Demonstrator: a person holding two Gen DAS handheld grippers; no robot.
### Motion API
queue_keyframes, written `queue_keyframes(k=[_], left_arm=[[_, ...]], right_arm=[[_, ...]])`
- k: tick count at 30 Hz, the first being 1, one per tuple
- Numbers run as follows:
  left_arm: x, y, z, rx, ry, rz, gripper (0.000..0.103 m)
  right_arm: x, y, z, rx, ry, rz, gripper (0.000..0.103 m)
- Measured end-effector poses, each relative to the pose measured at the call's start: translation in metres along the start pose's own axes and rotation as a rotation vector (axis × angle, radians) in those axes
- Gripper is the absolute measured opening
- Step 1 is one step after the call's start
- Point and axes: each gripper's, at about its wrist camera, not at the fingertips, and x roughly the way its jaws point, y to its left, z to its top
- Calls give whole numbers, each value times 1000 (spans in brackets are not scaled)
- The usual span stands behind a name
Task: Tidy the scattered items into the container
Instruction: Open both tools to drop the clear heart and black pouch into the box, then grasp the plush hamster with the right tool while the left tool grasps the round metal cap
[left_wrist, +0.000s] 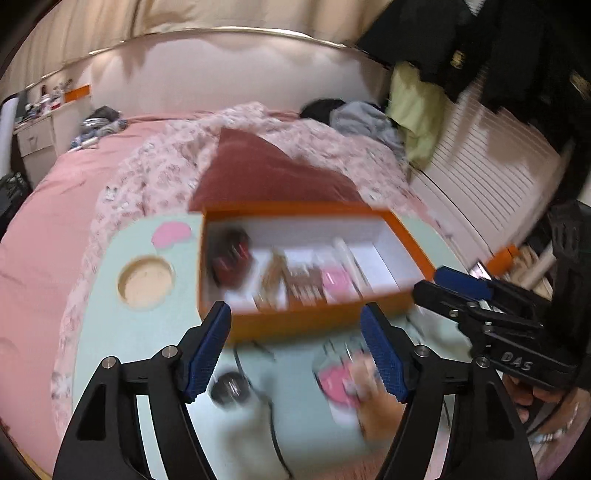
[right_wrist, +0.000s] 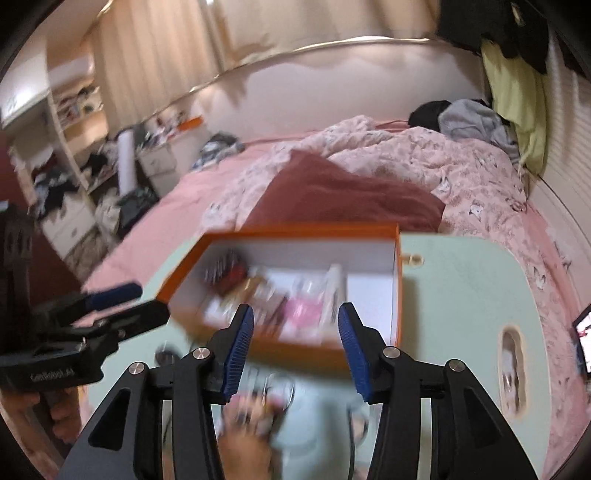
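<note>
both tongs (left_wrist: 295, 354) (right_wrist: 295, 350) apart, empty, nr orange box (left_wrist: 325, 321) front edge

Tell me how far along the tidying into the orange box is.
Partly done. The orange box already holds several items, among them a dark red one and a pink one. Nothing is in hand: the left gripper and right gripper are both open and empty. Left on the green table: a blurred pink packet and a dark round item.

Orange box (left_wrist: 317, 325) w/ white inside, mint-green tray table (left_wrist: 147, 332), pink floral quilt (left_wrist: 173, 162), maroon pillow (left_wrist: 266, 173).
</note>
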Motion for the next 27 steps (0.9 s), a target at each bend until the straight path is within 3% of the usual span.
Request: queue_keyframes(k=[3,6,9,12,18,19,22,27], left_arm=[[-2,-4,-26,-9,47,-3,73],[-2,-11,-49,15,50,60,73],[8,-14,-63,53,72,144,73],[24,-6,-75,6,136,131,73],[30,0,-81,-22,134,179,73],[31,0,-82,-18,132,185,74],[38,-5,-85,8,135,206,91],[40,-6,-86,22,137,195,95]], right_arm=[[-7,8,-33,-26,19,-122,56],[-4,9,-60,-29,44,-215,56],[6,4,-73,-10,102,-218,56],[11,4,-79,-6,120,-232,56],[22,1,-87,-12,157,-266,57],[22,-1,-87,-7,155,-272,58],[22,-2,-87,-2,156,-274,61],[24,0,-88,-10,162,-240,73]])
